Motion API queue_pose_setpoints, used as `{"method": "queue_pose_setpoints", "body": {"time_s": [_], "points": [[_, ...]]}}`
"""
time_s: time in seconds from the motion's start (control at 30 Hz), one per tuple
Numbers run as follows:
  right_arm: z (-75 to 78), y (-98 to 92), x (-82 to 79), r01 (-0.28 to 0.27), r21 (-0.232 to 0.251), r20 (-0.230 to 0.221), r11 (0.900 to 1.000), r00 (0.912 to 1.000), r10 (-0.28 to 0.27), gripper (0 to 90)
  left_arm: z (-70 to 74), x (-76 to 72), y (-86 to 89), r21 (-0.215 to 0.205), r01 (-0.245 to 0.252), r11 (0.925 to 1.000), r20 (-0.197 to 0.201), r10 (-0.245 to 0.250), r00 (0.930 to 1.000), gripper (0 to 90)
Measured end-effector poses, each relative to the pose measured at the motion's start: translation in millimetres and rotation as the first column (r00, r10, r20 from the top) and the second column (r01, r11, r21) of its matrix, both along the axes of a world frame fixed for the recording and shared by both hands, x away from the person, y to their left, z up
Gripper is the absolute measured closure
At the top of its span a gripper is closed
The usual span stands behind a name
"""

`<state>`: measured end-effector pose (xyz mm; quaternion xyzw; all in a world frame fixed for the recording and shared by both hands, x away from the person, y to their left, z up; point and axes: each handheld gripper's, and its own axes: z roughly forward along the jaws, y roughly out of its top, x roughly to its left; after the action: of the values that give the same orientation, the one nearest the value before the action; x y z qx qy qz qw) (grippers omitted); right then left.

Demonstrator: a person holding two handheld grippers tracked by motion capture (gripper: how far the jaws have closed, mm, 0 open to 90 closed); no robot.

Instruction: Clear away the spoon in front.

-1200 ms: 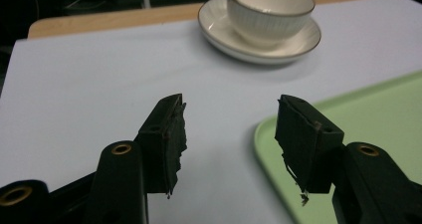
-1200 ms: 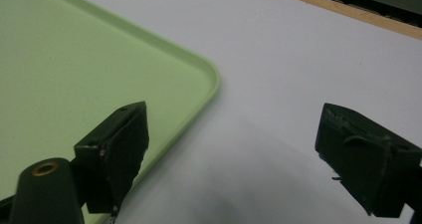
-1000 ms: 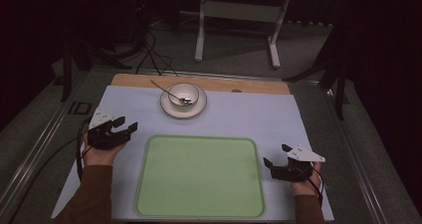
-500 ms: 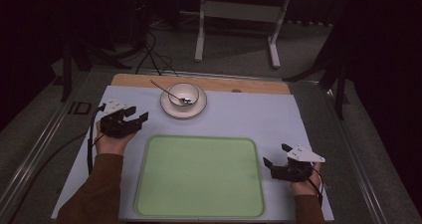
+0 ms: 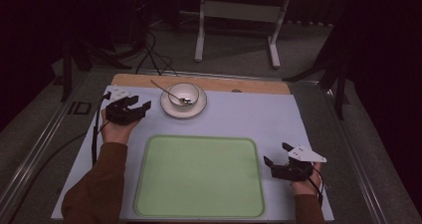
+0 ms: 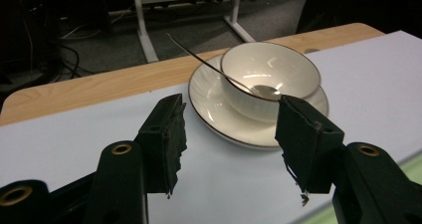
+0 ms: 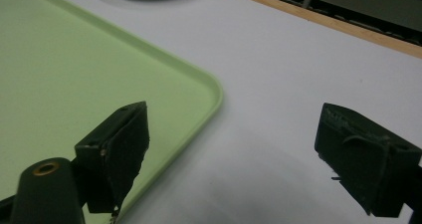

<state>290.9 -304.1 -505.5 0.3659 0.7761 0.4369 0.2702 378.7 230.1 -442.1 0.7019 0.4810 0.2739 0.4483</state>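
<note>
step: reaching for saucer (image 5: 183,108) with bowl (image 5: 182,94) | left hand-held gripper (image 5: 138,108) wide, empty, at its 9 o'clock | right hand-held gripper (image 5: 276,155) wide, empty | next: close on saucer rim

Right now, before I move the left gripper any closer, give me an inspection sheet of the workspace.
Surface: pale mat on a wooden table.
Job's things: white bowl on a saucer, spoon resting in the bowl; green tray bare.
Clutter: nothing seen.
Grippers: left gripper open, beside the saucer, apart from it; right gripper open, beside the tray's right edge.
Cables: one trails from the left gripper; more on the floor.
Surroundings: dark room, metal stand beyond the table.
</note>
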Motion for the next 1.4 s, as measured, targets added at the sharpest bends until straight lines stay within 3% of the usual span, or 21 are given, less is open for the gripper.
{"method": "queue_pose_setpoints", "body": {"time_s": [0.33,0.53,0.6,0.63,0.83,1.03,1.13,1.33,1.4], "points": [[0.3,-0.8,0.8,0.009,0.002,0.006,1.000,0.9999,-0.009,13.6,-7.8,35.0,4.2,-0.060,-0.040,0.9974,-0.009,0.039,0.9992,45.1],[0.9,-1.2,0.7,0.014,0.004,0.009,1.000,0.9999,-0.014,13.6,-17.2,55.5,2.2,-0.096,-0.071,0.9929,-0.037,0.067,0.9970,45.9],[0.8,-1.2,0.9,0.014,0.004,0.009,1.000,0.9999,-0.014,13.6,-17.2,55.5,2.2,-0.096,-0.071,0.9929,-0.037,0.067,0.9970,46.1],[0.7,-0.6,1.2,0.009,0.005,0.010,1.000,0.9999,-0.009,13.7,-23.1,62.9,-0.7,-0.108,-0.073,0.9915,-0.056,0.067,0.9962,46.5],[1.1,1.0,1.2,0.002,-0.003,0.014,1.000,0.9999,-0.002,13.7,-29.5,76.1,-13.9,-0.088,-0.051,0.9949,-0.064,0.045,0.9969,48.1],[1.3,0.3,1.3,0.009,0.002,0.014,1.000,0.9999,-0.009,13.8,-33.1,86.9,-21.1,-0.101,-0.038,0.9941,-0.079,0.030,0.9964,52.8],[1.5,0.5,1.6,0.010,-0.002,0.014,1.000,0.9998,-0.010,13.8,-36.9,94.9,-24.8,-0.144,-0.042,0.9887,-0.089,0.029,0.9956,53.7],[2.0,0.6,1.1,0.010,0.000,0.016,1.000,0.9998,-0.010,13.8,-43.3,106.7,-29.7,-0.172,-0.062,0.9831,-0.123,0.041,0.9916,54.0],[1.9,0.5,1.6,0.007,-0.001,0.017,1.000,0.9998,-0.007,13.8,-44.2,110.7,-30.5,-0.206,-0.066,0.9763,-0.121,0.042,0.9918,56.0]]}}
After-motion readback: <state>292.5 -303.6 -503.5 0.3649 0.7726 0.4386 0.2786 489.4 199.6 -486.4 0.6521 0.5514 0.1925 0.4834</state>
